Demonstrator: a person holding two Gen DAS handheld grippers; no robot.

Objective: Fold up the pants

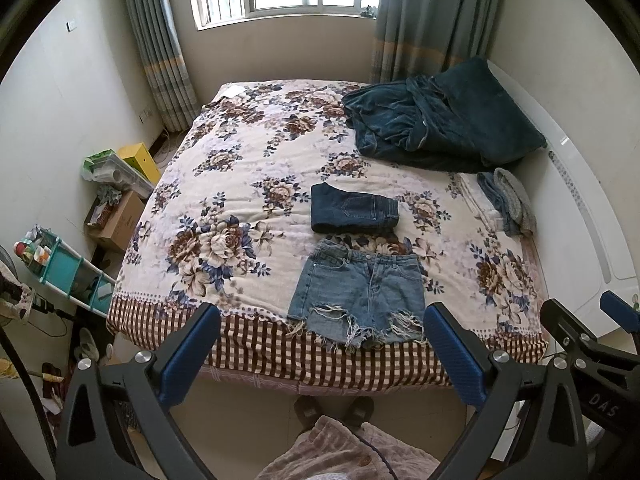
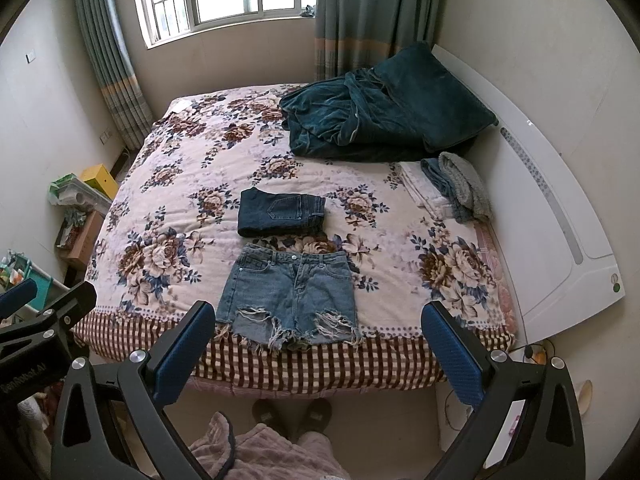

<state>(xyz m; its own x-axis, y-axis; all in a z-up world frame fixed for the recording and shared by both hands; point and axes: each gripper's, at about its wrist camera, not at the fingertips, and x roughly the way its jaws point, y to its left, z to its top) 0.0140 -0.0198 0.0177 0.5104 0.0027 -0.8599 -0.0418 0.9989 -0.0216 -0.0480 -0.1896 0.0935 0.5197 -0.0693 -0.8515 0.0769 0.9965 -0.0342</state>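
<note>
Near bed edge (image 1: 320, 364), frayed shorts (image 1: 358, 294) lie flat.

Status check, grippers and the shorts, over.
Left gripper and right gripper open, empty. Light denim shorts flat, unfolded. Folded dark jeans just beyond. Nothing blocking.

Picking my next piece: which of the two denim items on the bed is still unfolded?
The light blue shorts with frayed hems, spread flat at the bed's near edge. The dark jeans just beyond them are already a folded bundle.

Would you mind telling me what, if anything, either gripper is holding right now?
Nothing: the left gripper and right gripper have open, empty jaws above the denim shorts.
</note>
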